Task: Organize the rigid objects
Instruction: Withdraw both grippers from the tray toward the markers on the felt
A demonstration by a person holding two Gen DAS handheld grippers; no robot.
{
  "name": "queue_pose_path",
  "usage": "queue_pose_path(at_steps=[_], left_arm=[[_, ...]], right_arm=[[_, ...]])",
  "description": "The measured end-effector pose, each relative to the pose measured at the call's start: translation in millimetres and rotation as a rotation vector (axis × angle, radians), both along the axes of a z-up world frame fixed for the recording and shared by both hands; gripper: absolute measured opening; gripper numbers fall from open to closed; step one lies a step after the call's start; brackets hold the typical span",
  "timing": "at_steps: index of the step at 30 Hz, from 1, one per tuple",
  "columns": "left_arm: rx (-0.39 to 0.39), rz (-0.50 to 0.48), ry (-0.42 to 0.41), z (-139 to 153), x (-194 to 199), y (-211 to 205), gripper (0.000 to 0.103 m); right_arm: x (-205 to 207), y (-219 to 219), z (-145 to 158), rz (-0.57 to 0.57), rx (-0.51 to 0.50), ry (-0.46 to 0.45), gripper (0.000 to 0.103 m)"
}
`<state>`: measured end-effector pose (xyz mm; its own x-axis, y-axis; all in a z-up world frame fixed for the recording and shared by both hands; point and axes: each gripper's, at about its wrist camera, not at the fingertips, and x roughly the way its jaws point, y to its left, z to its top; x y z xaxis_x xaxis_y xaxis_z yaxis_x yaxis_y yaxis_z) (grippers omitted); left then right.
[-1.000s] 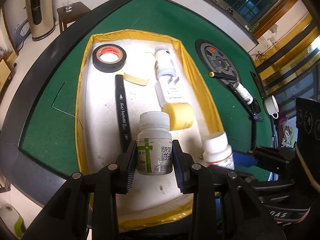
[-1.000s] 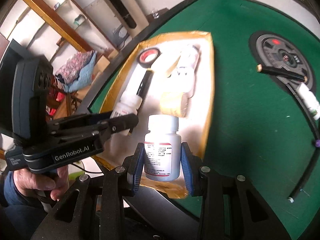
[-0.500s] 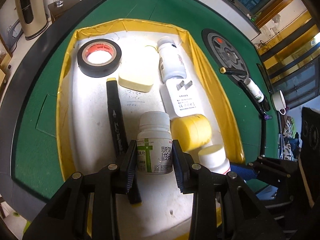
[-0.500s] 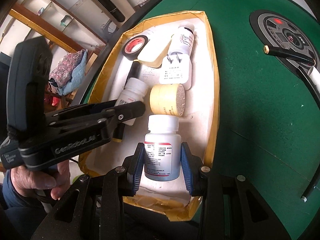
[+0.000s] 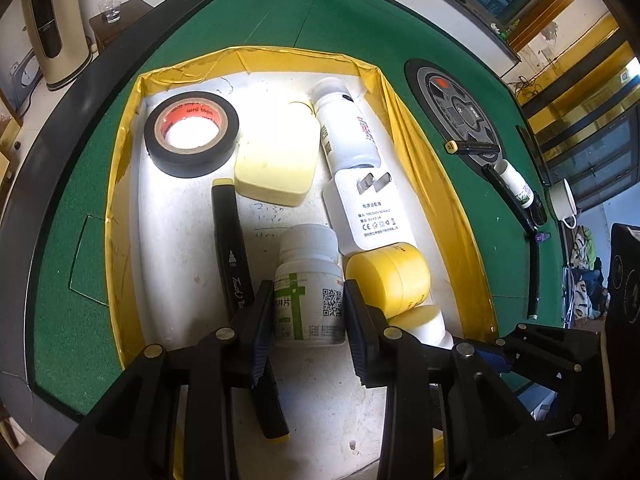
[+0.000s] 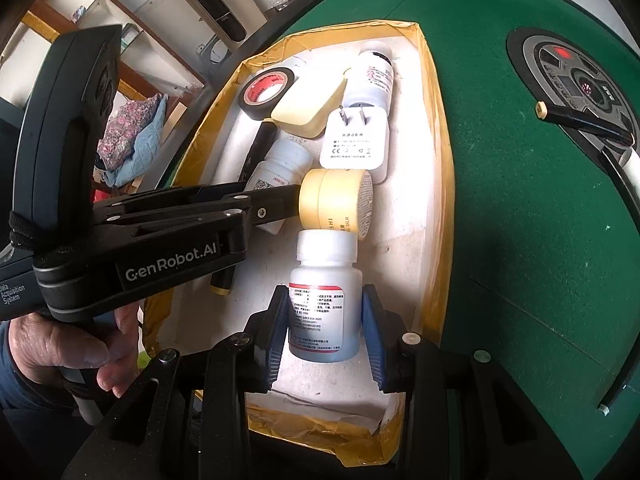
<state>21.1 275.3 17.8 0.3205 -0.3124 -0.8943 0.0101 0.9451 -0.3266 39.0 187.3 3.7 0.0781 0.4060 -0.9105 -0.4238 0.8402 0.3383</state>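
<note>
Left gripper [image 5: 308,312] is clamped on a white pill bottle with a green cross [image 5: 309,292], blue pads pressed against both sides of its label, cap pointing away from the camera. It hangs low inside the tape-edged box [image 5: 120,208], right over the white floor. Over on the other side, the right gripper [image 6: 326,326] has its own catch: a white pill bottle with a red stripe [image 6: 325,300], squeezed between the pads, also inside the box near its closer end.

Moving outward in the left view: a black marker [image 5: 234,268] lies just to the left of the green-cross bottle, running under the left finger. On the right a yellow round jar [image 5: 390,276] lies on its side, close against the bottle, and the red-striped bottle's cap peeks out just beyond it. Behind those, a white plug adapter [image 5: 370,212] lies flat, prongs pointing away. Past that, a larger white bottle [image 5: 348,128] lies on its side, a yellow sponge [image 5: 276,160] beside it, and a roll of black tape [image 5: 192,134] in the far left corner.

In the right view, a hand [image 6: 76,344] grips the left gripper's handle. The box sits on a green felt table [image 6: 540,240].
</note>
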Motion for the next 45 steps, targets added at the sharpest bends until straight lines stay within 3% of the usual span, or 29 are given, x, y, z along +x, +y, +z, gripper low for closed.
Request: queue_pose_path(at_steps=[10,17,29,45], left_arm=[[-0.027,0.031,-0.004,5.2,-5.2,5.8,0.036],[-0.03,0.058,-0.017,14.6,-13.0,5.4,0.037],[-0.011,0.091,-0.074,39.0,-21.8,-15.9,0.037],[0.016,-0.074,-0.153,71.5,-12.4,-110.3,0.037]], right_arm=[[-5.4,6.3,0.2,0.029,-0.009,-0.013,0.033],[-11.1,0.6,11.0,0.047,0.035,-0.057,0.039],[-19.3,-46.2,35.9,-0.053,0.135,-0.115,0.039],[-29.3,-144.8,47.4,-0.246,0.178,-0.128,0.039]])
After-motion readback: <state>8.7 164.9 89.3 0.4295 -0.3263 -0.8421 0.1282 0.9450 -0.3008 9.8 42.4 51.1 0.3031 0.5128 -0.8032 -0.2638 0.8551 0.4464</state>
